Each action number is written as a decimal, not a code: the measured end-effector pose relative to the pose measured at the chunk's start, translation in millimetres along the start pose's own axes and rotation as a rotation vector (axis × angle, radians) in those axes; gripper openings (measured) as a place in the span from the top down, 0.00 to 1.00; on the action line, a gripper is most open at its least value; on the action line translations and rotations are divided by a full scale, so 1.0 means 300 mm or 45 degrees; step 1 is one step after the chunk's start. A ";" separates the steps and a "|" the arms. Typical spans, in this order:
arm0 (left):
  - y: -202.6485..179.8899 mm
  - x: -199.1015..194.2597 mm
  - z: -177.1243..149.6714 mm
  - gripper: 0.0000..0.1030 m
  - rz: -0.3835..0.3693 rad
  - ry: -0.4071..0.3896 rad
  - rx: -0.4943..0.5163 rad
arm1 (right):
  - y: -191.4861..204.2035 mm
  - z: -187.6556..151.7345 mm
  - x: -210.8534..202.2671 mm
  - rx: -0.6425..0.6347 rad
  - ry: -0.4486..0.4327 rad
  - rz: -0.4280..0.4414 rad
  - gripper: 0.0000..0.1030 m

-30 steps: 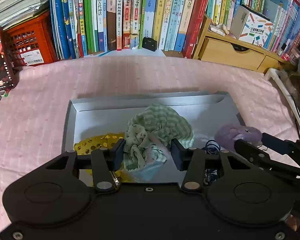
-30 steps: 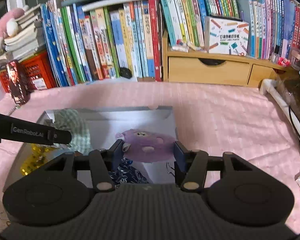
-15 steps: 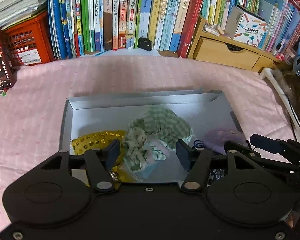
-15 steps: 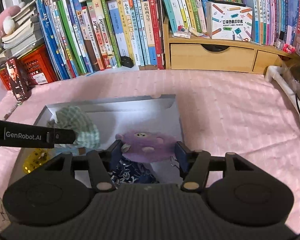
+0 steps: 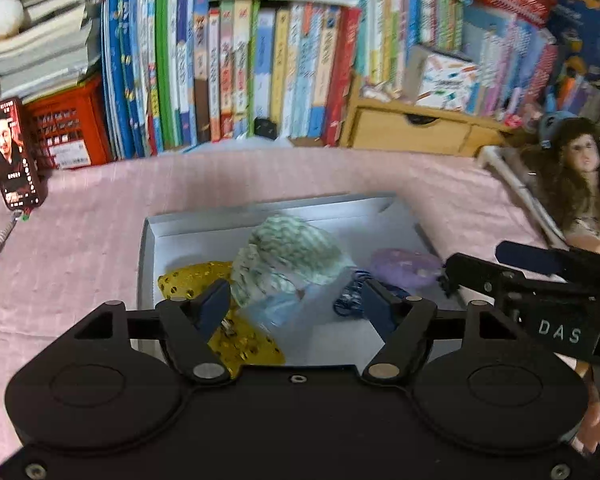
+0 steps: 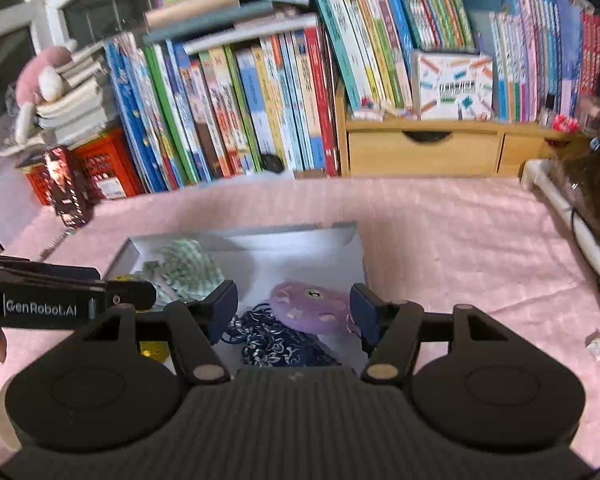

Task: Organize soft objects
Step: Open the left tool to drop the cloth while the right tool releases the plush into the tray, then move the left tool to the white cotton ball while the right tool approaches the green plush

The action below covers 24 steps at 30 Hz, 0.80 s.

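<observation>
A shallow grey box [image 5: 268, 208] [image 6: 260, 236] lies on the pink cloth. In it lie a green checked cloth bundle [image 5: 292, 256] [image 6: 188, 268], a yellow sequinned piece [image 5: 192, 280], a dark blue patterned fabric [image 6: 272, 344] [image 5: 350, 300] and a purple plush [image 6: 312, 308] [image 5: 404, 268]. My left gripper [image 5: 296, 308] is open and empty, held above the box's near edge. My right gripper [image 6: 292, 312] is open and empty, above the plush and blue fabric. Each gripper shows in the other's view, the right one [image 5: 540, 276] and the left one [image 6: 60, 296].
A row of upright books [image 5: 240, 72] and a wooden drawer unit [image 6: 424, 152] stand at the back. A red crate [image 5: 64, 128] and a phone [image 5: 12, 152] stand at the left. A doll [image 5: 580, 184] sits at the right. A small scrap [image 6: 598, 344] lies on the cloth.
Both grippers have drawn back and risen from the box. The left jaws opened off the green cloth, the right jaws widened off the purple plush; both items lie in the box.
</observation>
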<state>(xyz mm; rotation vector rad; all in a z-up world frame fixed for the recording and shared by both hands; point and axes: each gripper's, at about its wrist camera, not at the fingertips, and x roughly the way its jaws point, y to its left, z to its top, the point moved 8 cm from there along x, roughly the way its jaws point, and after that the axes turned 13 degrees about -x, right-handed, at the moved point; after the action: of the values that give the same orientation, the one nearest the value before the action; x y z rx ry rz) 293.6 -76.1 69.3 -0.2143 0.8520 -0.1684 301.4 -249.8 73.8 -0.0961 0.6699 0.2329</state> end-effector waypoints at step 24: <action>-0.078 -0.353 -0.437 0.22 -0.211 -0.270 0.108 | 0.040 -0.251 -0.462 -0.064 -0.375 -0.001 0.16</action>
<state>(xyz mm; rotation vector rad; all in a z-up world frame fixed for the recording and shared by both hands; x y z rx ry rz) 124.1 -89.7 68.2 -0.2191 0.6143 -0.3303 147.9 -275.8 101.4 -0.1075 0.3714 0.2568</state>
